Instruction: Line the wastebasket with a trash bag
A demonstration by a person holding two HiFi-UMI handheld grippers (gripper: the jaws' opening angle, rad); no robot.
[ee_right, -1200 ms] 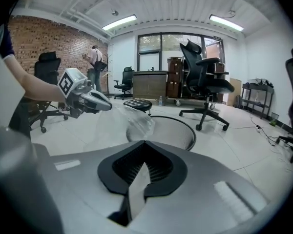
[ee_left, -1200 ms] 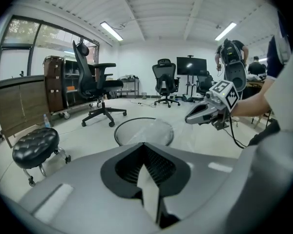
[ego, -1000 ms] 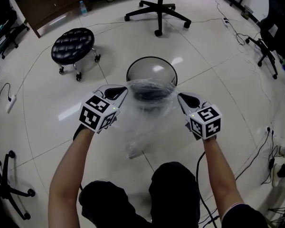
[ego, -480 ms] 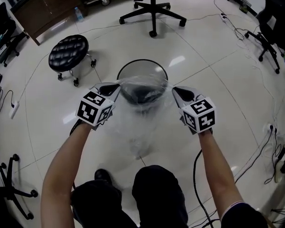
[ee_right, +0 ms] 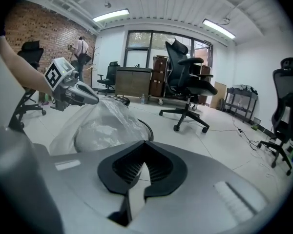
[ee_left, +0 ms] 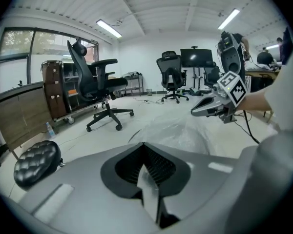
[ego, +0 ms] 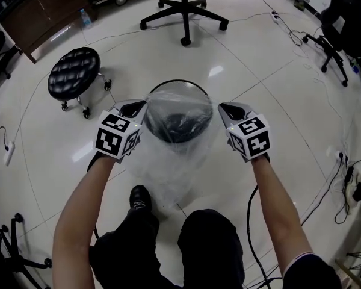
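Note:
A round black wastebasket [ego: 179, 127] stands on the white tiled floor, straight ahead of me. A clear trash bag [ego: 168, 164] is stretched open between both grippers, its mouth over the basket's near rim and its body hanging down in front. My left gripper [ego: 141, 106] is shut on the bag's left edge, and a strip of film [ee_left: 149, 189] shows between its jaws. My right gripper [ego: 224, 108] is shut on the right edge. In the right gripper view the bag [ee_right: 105, 126] billows over the basket rim [ee_right: 145, 127].
A black tufted stool [ego: 74, 73] on castors stands to the left of the basket. An office chair base [ego: 183, 17] lies beyond it. Cables [ego: 343, 179] trail on the floor at the right. The person's shoe [ego: 138, 197] is just behind the bag.
Both grippers have moved forward together, carrying the open bag from in front of the basket to over its rim. The person has stepped closer.

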